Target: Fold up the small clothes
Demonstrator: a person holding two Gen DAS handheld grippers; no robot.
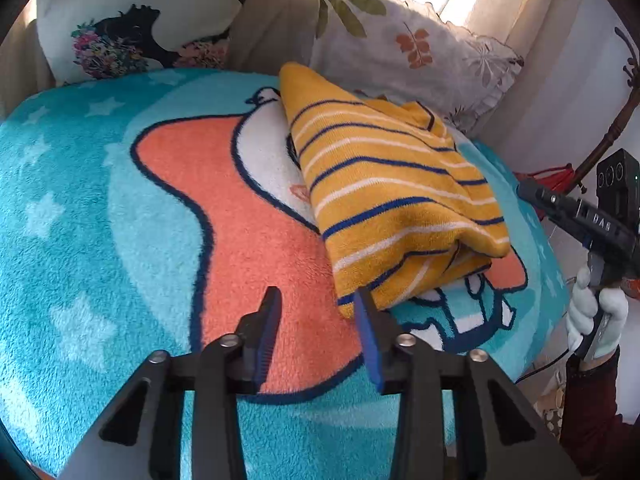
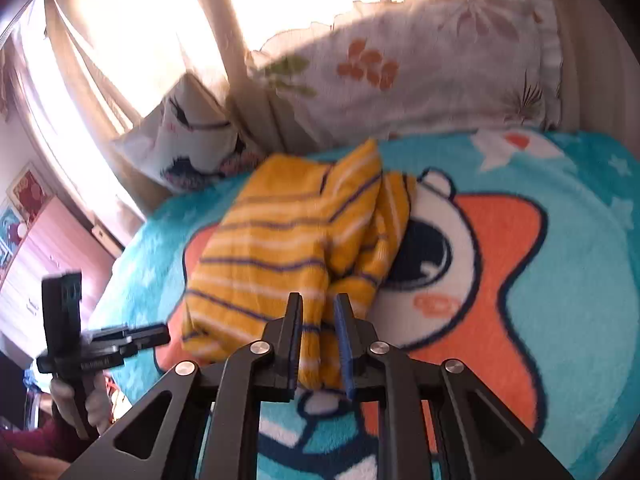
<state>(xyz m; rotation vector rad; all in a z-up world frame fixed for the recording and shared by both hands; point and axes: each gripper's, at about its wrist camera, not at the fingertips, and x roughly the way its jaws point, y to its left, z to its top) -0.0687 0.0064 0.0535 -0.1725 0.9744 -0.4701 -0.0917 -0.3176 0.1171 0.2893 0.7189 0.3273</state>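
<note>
A yellow garment with navy and white stripes (image 1: 392,208) lies folded into a thick bundle on a teal cartoon blanket (image 1: 100,240). My left gripper (image 1: 317,312) is open just in front of the garment's near corner. Its right fingertip (image 1: 366,308) is at that corner and only blanket shows between the fingers. In the right wrist view my right gripper (image 2: 319,316) is open by a narrow gap over the garment's (image 2: 280,240) near edge, and striped cloth shows in that gap. Each gripper appears in the other's view, the right gripper (image 1: 576,208) at the blanket's right edge and the left gripper (image 2: 120,340) at its left.
A leaf-print pillow (image 1: 420,52) and a white cushion with a black figure (image 1: 120,40) lean against the curtain behind the blanket. A gloved hand (image 1: 596,312) holds the right gripper's handle. A pink cabinet (image 2: 48,248) stands beyond the bed's left side.
</note>
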